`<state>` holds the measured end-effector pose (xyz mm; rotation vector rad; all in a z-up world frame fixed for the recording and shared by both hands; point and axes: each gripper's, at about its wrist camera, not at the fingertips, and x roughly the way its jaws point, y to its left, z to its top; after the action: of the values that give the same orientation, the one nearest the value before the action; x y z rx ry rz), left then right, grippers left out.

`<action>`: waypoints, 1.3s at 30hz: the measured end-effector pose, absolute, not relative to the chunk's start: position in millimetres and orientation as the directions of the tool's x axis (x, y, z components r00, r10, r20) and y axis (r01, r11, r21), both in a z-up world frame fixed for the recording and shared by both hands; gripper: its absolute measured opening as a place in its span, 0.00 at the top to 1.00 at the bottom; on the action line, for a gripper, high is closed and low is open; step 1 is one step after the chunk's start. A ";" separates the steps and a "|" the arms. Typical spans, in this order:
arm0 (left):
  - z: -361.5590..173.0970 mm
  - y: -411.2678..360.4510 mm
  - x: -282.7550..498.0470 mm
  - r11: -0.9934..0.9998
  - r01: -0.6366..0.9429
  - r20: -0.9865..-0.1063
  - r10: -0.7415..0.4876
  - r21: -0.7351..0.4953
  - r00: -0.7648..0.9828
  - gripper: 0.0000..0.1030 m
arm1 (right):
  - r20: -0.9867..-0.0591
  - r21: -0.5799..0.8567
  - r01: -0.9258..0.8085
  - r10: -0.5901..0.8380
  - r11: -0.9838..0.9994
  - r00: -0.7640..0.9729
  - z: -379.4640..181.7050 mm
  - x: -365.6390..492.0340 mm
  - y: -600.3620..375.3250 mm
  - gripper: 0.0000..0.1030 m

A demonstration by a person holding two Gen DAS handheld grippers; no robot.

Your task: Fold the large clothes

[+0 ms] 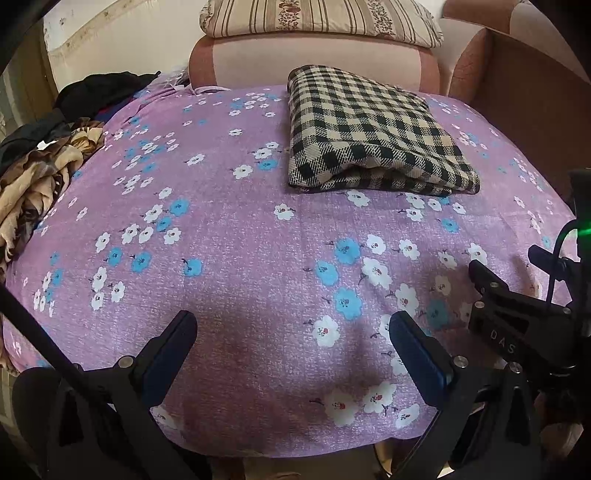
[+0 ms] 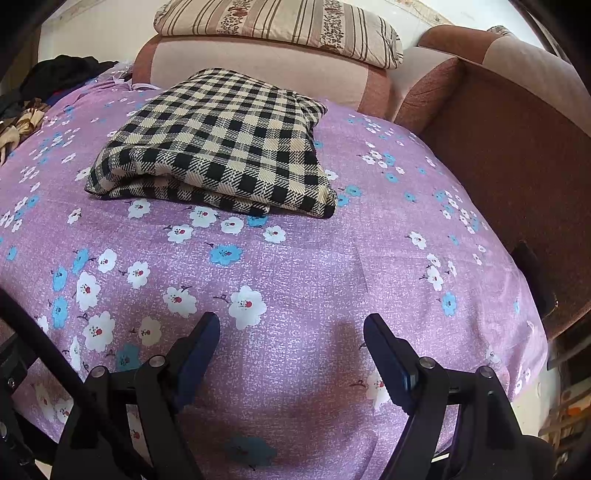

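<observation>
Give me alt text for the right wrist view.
A folded black-and-cream checked cloth lies on a purple floral sheet, beyond the open, empty right gripper. Behind it, a striped pillow tops a pink sofa back.

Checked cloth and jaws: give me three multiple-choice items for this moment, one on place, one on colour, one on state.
1. Where does the checked cloth lie?
A. on the purple floral sheet
B. on the striped pillow
C. on the floor

2. Its checks are:
A. red and white
B. black and cream
C. blue and yellow

3. The right gripper has its jaws:
A. shut on the cloth
B. shut, empty
C. open, empty

Answers: 1 A, it rests folded on the sheet; 2 B, dark and cream squares; 3 C, bare sheet shows between the jaws.
</observation>
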<state>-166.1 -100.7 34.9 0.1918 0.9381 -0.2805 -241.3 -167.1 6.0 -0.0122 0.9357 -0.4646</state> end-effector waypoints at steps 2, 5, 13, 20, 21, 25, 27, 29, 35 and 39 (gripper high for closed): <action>34.4 -100.5 -165.8 0.947 0.320 -0.816 -0.155 0.038 0.557 0.00 | -0.771 -0.209 0.376 -0.389 0.903 0.504 5.8 -241.8 -165.7 0.18; 33.6 -101.0 -166.0 0.946 0.322 -0.817 -0.156 0.038 0.555 0.00 | -0.771 -0.209 0.376 -0.389 0.903 0.504 5.7 -241.8 -165.6 0.18; 31.6 -100.7 -165.8 0.946 0.322 -0.822 -0.161 0.029 0.546 0.00 | -0.762 -0.211 0.383 -0.397 0.899 0.512 8.4 -242.5 -164.0 0.18; 29.8 -99.9 -165.2 0.946 0.323 -0.828 -0.163 0.024 0.537 0.00 | -0.760 -0.213 0.380 -0.397 0.900 0.514 8.6 -243.5 -160.6 0.18; 29.5 -99.7 -165.0 0.946 0.323 -0.828 -0.163 0.023 0.536 0.00 | -0.758 -0.211 0.381 -0.396 0.900 0.518 9.3 -244.1 -159.6 0.18; 28.5 -98.9 -164.4 0.947 0.321 -0.832 -0.164 0.018 0.531 0.00 | -0.749 -0.208 0.384 -0.399 0.900 0.530 12.4 -244.8 -158.0 0.18; 27.4 -99.1 -164.3 0.948 0.319 -0.834 -0.165 0.013 0.526 0.00 | -0.751 -0.208 0.383 -0.398 0.900 0.527 12.3 -244.0 -157.7 0.18; 26.4 -98.5 -163.8 0.948 0.320 -0.837 -0.169 0.008 0.521 0.00 | -0.754 -0.208 0.381 -0.395 0.901 0.524 11.5 -243.5 -157.2 0.18; 23.9 -97.9 -163.2 0.947 0.321 -0.840 -0.175 -0.001 0.513 0.00 | -0.755 -0.219 0.375 -0.400 0.901 0.520 9.3 -243.3 -154.2 0.18; 23.5 -97.7 -163.5 0.947 0.321 -0.838 -0.173 0.004 0.518 0.00 | -0.759 -0.224 0.366 -0.397 0.903 0.516 6.9 -243.2 -151.1 0.18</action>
<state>-163.5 -97.7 23.5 0.1654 0.9833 -0.2977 -243.2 -151.1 6.9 -0.0368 0.9202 -0.4586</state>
